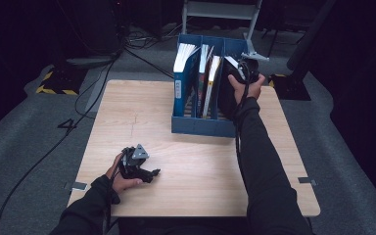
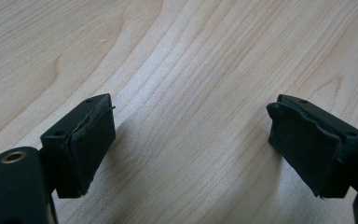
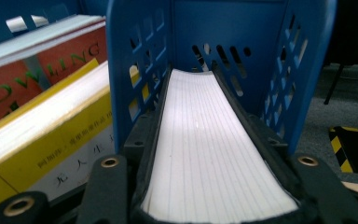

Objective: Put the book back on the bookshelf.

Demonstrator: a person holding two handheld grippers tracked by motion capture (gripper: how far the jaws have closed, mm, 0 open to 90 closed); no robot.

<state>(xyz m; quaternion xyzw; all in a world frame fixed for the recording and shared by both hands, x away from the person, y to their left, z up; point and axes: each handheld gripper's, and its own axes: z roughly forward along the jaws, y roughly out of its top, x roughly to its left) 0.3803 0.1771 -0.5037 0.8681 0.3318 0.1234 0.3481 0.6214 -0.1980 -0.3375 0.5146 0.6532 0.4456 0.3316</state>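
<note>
- The right claw [image 3: 214, 205] was clamped about halfway closed on a thick black-covered book [image 3: 209, 154], its two jaws pressed against the covers and the white page edges facing the camera between them.
- In the high view that right claw [image 1: 245, 68] sat at the rightmost compartment of the blue file rack [image 1: 200, 126], with the book [image 1: 227, 88] standing inside that compartment, between the rack's perforated divider and its outer wall.
- In the next compartment over, a yellow-covered book [image 3: 42, 154] and a red-covered book [image 3: 37, 79] leaned side by side; the high view showed a blue-spined book [image 1: 181, 83] in the leftmost compartment.
- The left claw [image 2: 191, 149] stood wide open with nothing between its pads, just above bare wood.
- In the high view the left claw [image 1: 144, 172] rested low over the near left part of the counter [image 1: 186, 171], well apart from the rack.
- The rack stood at the far edge of the counter, right of centre.
</note>
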